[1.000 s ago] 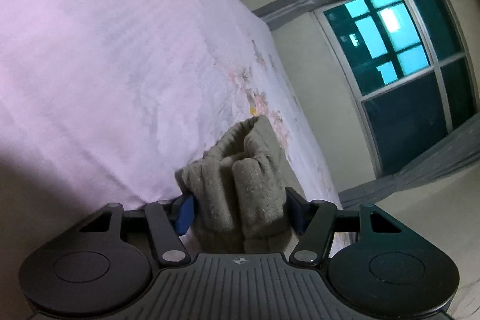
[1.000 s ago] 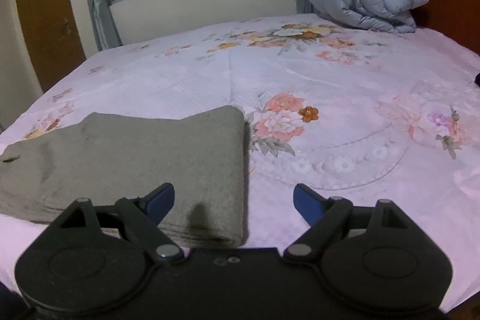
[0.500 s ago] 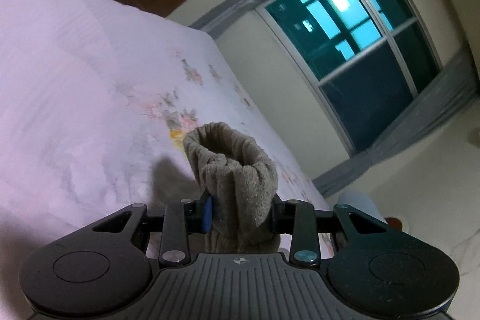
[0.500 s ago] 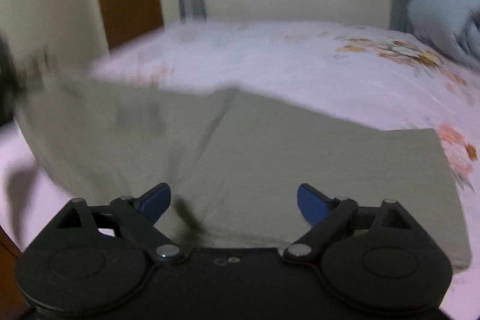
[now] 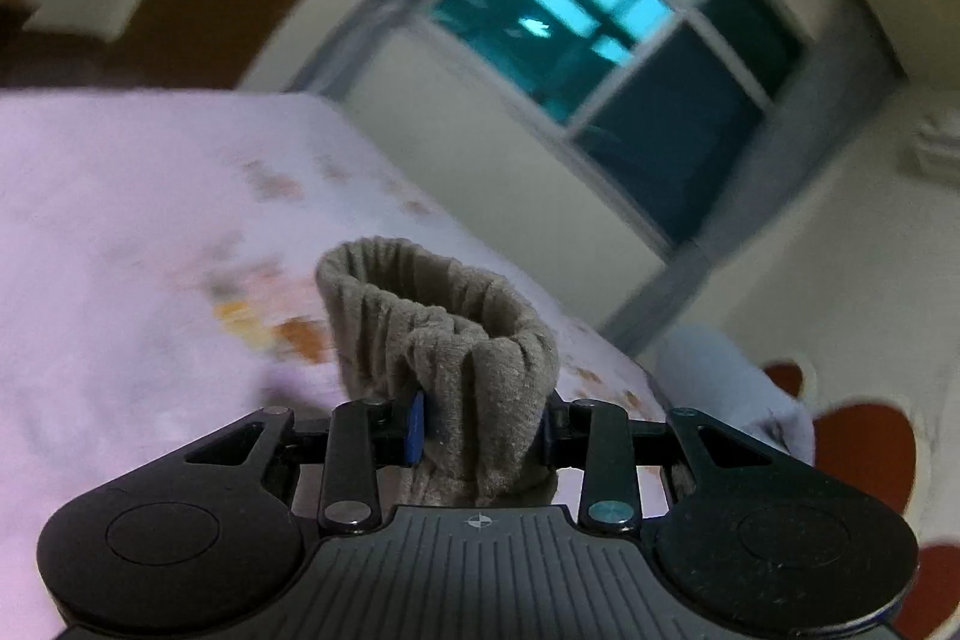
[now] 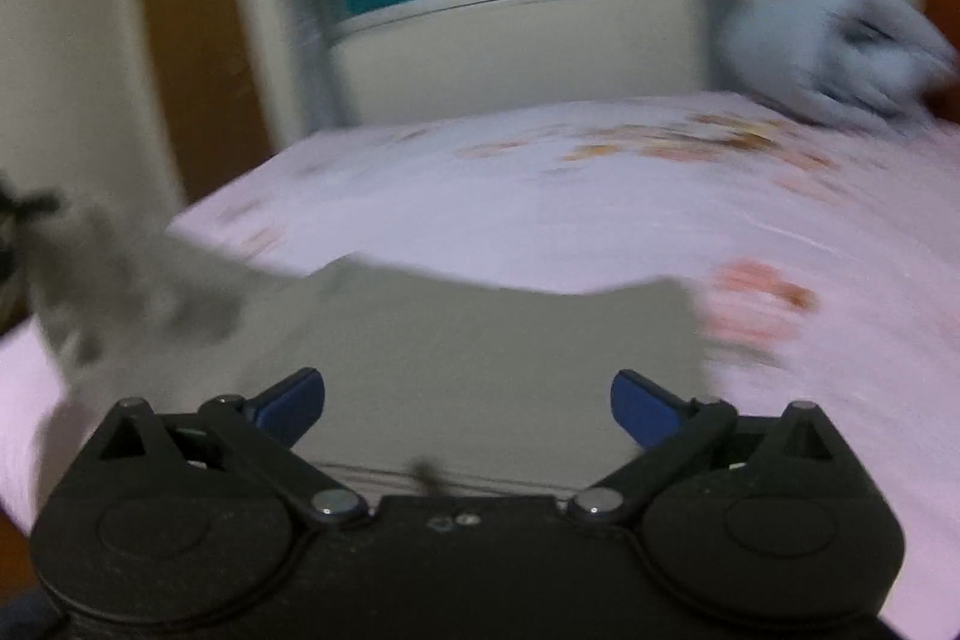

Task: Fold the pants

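Bed [image 6: 540, 196] with a pink floral sheet is filling most of both views, blurred by motion. Window [image 5: 606, 40] with grey curtains is sitting on the far wall, teal glass showing; a brown wooden door [image 6: 192, 58] is standing to the left of it in the right wrist view. A pale blue rolled duvet [image 6: 834, 52] is lying at the far right end of the bed, next to a dark red headboard [image 5: 864, 448].

Grey pants [image 6: 456, 370] are lying folded flat on the near part of the sheet in the right wrist view, their left end rising off the bed and smearing up toward the left edge of the picture. In the left wrist view a bunched, ribbed end of the pants [image 5: 456, 346] is sticking up above the fingers, off the sheet.

Left gripper [image 5: 483, 427] is clenching that bunched end, both pads pressing into the cloth from either side. Right gripper [image 6: 468, 403] is hanging over the flat folded part, jaws opening wide, blue fingertips [image 6: 288, 400] well apart and gripping nothing; whether they are touching the cloth below is not clear.
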`<state>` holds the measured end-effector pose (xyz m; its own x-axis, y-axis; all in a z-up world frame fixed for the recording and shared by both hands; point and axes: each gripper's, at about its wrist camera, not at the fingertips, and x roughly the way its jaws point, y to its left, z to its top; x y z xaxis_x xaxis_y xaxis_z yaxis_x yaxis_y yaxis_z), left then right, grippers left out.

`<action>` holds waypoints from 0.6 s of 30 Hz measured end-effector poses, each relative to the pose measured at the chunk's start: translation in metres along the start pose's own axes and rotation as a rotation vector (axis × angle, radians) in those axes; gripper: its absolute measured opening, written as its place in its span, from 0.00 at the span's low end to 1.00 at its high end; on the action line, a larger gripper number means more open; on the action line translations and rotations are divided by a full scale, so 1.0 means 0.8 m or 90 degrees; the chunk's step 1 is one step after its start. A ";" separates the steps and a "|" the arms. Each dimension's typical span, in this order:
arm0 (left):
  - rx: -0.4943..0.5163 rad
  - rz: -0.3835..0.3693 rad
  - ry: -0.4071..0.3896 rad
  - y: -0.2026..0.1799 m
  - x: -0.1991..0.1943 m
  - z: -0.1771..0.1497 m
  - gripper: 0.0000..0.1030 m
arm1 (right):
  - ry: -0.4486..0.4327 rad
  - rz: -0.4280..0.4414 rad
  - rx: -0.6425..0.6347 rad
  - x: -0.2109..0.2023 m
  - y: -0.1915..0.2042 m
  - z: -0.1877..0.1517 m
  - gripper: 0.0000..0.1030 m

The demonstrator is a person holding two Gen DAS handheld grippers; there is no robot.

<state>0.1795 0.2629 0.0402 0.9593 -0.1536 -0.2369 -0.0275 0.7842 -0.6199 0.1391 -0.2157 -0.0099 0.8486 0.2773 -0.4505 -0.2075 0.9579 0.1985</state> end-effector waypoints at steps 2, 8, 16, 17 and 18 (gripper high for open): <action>0.048 -0.029 0.008 -0.049 0.010 -0.005 0.33 | -0.017 -0.040 0.068 -0.018 -0.053 0.001 0.94; 0.162 -0.118 0.083 -0.194 0.068 -0.068 0.33 | -0.057 -0.103 0.238 -0.070 -0.171 -0.005 0.94; 0.322 -0.105 0.307 -0.300 0.167 -0.285 0.42 | -0.068 -0.104 0.305 -0.087 -0.224 -0.027 0.94; 0.365 -0.100 0.332 -0.307 0.168 -0.313 0.55 | -0.066 -0.107 0.310 -0.089 -0.228 -0.030 0.94; 0.394 -0.116 0.309 -0.313 0.153 -0.331 0.66 | -0.064 -0.105 0.314 -0.089 -0.233 -0.030 0.94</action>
<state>0.2290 -0.1114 -0.0315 0.7007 -0.4436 -0.5588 0.4149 0.8905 -0.1867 0.1058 -0.4121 -0.0359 0.8980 0.0945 -0.4297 0.1653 0.8326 0.5286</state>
